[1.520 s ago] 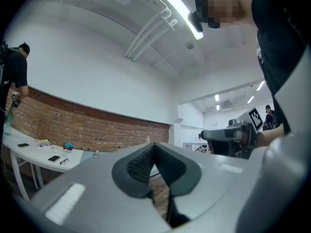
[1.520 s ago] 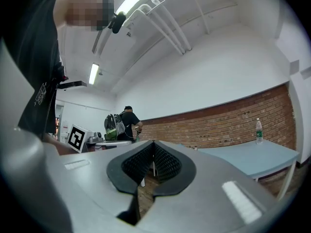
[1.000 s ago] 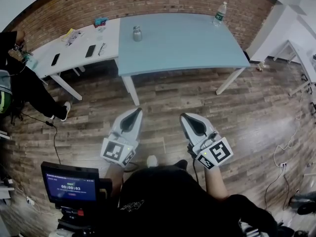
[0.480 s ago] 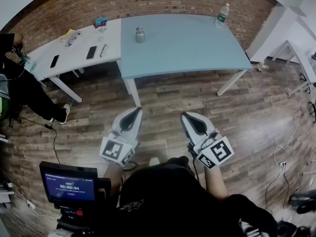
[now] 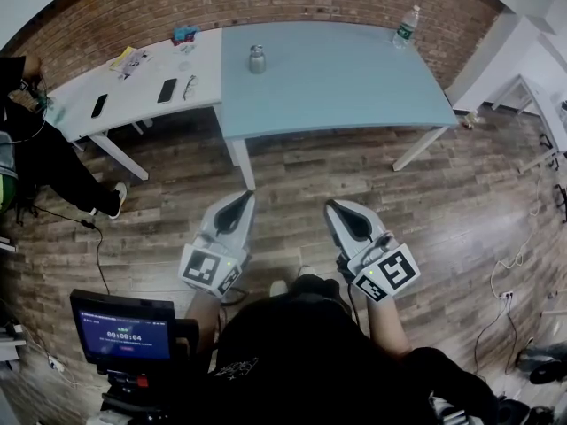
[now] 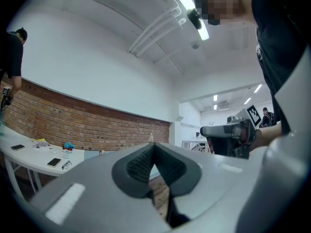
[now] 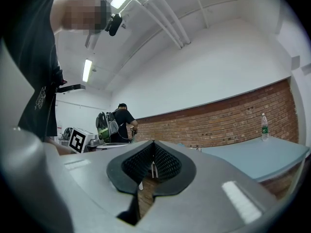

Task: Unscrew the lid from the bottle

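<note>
- left gripper (image 5: 244, 198), right gripper (image 5: 330, 206): jaws pressed together, empty
- metal bottle (image 5: 257, 58) upright near left edge of blue table (image 5: 354, 87)
- water bottle (image 5: 405, 27) at its far right corner

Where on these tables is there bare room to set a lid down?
The blue table is mostly bare: its whole near half, and the stretch between the metal bottle by its far left edge and the water bottle at the far right corner. The white table is crowded with phones, glasses and small items.
</note>
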Demonstrator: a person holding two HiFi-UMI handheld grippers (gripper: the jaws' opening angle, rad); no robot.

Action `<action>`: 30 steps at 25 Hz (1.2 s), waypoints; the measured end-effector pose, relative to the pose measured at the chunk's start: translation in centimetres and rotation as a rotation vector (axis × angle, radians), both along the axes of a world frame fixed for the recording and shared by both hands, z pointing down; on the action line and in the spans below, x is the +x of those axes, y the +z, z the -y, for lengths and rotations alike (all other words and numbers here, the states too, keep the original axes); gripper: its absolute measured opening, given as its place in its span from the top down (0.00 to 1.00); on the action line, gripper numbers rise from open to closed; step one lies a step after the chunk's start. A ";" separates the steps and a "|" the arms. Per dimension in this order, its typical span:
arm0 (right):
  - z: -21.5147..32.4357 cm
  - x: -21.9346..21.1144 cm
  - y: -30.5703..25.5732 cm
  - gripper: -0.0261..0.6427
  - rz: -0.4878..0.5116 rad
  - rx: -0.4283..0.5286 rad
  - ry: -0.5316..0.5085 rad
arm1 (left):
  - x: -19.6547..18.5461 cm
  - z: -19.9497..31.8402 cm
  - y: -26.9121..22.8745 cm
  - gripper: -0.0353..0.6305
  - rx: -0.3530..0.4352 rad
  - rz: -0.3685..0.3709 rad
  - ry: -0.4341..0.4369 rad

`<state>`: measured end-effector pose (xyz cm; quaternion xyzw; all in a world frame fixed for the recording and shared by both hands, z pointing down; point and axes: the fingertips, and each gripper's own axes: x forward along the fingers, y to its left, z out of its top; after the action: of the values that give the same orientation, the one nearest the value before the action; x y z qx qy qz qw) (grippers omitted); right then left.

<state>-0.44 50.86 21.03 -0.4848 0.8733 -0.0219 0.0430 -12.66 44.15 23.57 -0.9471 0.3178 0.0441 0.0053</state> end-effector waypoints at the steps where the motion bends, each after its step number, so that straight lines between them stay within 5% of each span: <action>1: -0.1 0.1 0.0 0.96 0.004 -0.002 0.003 | 0.1 0.0 -0.1 0.95 0.000 0.001 0.001; 11: 3.5 -1.1 -0.4 0.96 0.014 -0.023 -0.011 | -1.2 3.4 -0.3 0.95 -0.031 0.002 -0.009; 20: 8.6 2.4 0.8 0.96 -0.004 -0.041 -0.035 | 2.7 8.2 0.6 0.95 -0.048 0.015 -0.018; 30: 10.3 2.8 -0.2 0.96 -0.010 -0.019 -0.065 | 3.1 9.4 -0.5 0.95 -0.020 0.024 -0.044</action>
<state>2.39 40.58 20.85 -0.4567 0.8885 -0.0292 0.0332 -9.55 34.71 23.02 -0.9404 0.3387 0.0296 0.0004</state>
